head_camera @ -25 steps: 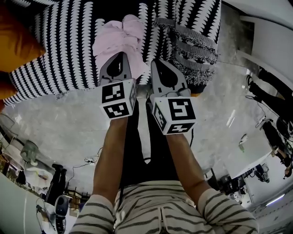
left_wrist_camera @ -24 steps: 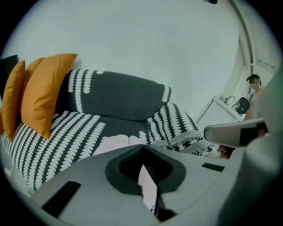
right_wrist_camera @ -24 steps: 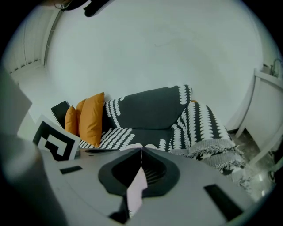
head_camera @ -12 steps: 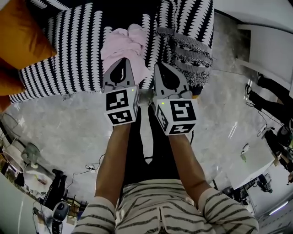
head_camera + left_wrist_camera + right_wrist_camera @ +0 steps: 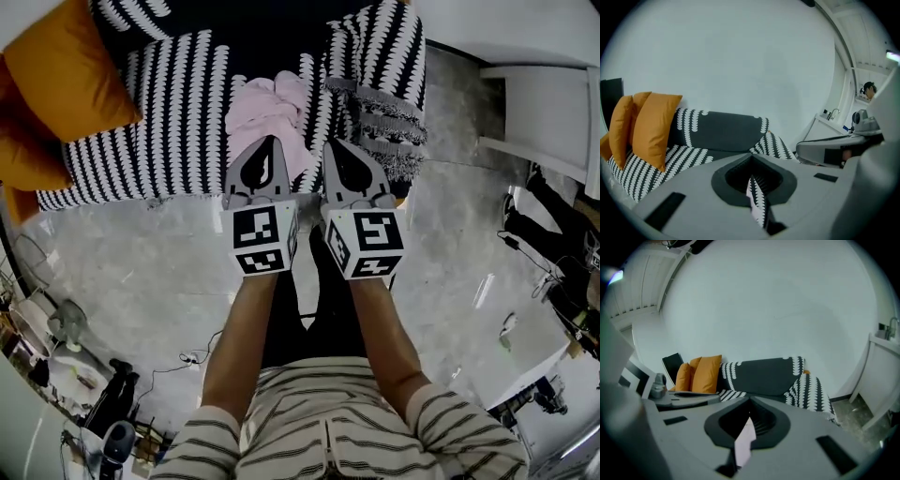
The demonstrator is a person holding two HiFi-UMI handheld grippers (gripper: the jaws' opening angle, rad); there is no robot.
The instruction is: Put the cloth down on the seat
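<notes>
The crumpled pale pink cloth (image 5: 267, 111) lies on the seat of the black-and-white patterned sofa (image 5: 178, 112). Just before its near edge hover the left claw (image 5: 269, 142) and right claw (image 5: 336, 147), both closed, gripping nothing. Orange cushions (image 5: 66, 89) rest further left.

light: bright, even | glare: streaks on floor (image 5: 483, 291) | edges: fisheye, dark corners
</notes>
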